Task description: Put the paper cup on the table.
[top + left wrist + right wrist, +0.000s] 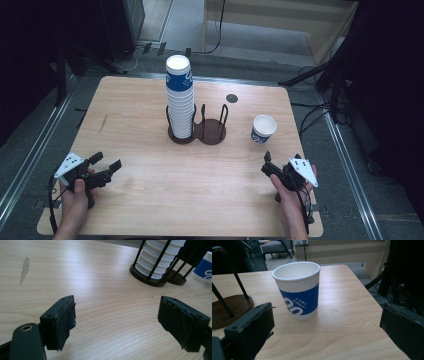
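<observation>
On the pale wooden worktop (150, 190), a dark brown two-bay holder with black upright rods (212, 131) stands near the middle. Its left bay carries a tall stack of ribbed white paper cups with a blue band on top (180, 100); the right bay is bare. A single white-and-blue ribbed paper cup (263, 129) stands upright, well apart to the holder's right, probably waiting to join a stack.

The left tool (104, 167) rests low at the near left, jaws spread wide and holding nothing. The right tool (271, 167) sits just short of the loose cup, also gaping and empty, lined up as if for a grasp.

The right gripper view shows the cup's empty inside and printed logo between the jaws; the high view gives the stack's full height.
</observation>
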Available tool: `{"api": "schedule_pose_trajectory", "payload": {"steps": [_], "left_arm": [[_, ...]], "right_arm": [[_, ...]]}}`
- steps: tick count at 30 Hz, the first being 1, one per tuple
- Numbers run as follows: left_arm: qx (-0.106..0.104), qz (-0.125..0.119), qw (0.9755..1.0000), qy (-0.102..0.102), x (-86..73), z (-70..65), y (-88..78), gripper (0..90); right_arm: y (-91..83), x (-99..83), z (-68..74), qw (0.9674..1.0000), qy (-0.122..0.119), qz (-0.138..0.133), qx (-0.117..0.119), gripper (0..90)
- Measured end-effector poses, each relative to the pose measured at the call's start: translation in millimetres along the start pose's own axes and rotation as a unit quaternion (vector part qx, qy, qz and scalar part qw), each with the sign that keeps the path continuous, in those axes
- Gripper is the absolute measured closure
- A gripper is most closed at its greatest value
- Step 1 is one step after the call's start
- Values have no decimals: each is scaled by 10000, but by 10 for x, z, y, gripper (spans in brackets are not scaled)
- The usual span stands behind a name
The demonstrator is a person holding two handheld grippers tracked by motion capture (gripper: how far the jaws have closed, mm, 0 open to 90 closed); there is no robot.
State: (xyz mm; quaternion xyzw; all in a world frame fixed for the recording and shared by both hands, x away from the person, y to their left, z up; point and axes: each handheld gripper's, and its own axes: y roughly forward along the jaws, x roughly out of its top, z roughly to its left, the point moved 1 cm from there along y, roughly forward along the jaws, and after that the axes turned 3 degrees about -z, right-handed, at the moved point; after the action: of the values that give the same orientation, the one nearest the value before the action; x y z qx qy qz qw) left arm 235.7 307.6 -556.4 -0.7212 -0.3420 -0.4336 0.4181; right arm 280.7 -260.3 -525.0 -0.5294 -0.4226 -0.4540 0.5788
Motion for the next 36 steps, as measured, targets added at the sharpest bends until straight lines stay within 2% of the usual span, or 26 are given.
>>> {"api": "schedule_pose_trajectory", "payload": {"steps": [12,20,25,36], "left_arm": [[15,20,10000,20,-2,-8,0,156],[7,7,10000,20,-5,-7,-6,156],[8,14,10000,22,-4,-6,-6,156],[11,27,10000,23,-8,-12,-11,156]], "right_arm": [[-184,-74,-227,10000,6,-14,-4,0],[-287,-152,-404,9999,-79,21,-120,0],[-366,-191,-501,9999,-38,52,-146,0],[-517,-250,-649,9998,-15,88,-204,0]]}}
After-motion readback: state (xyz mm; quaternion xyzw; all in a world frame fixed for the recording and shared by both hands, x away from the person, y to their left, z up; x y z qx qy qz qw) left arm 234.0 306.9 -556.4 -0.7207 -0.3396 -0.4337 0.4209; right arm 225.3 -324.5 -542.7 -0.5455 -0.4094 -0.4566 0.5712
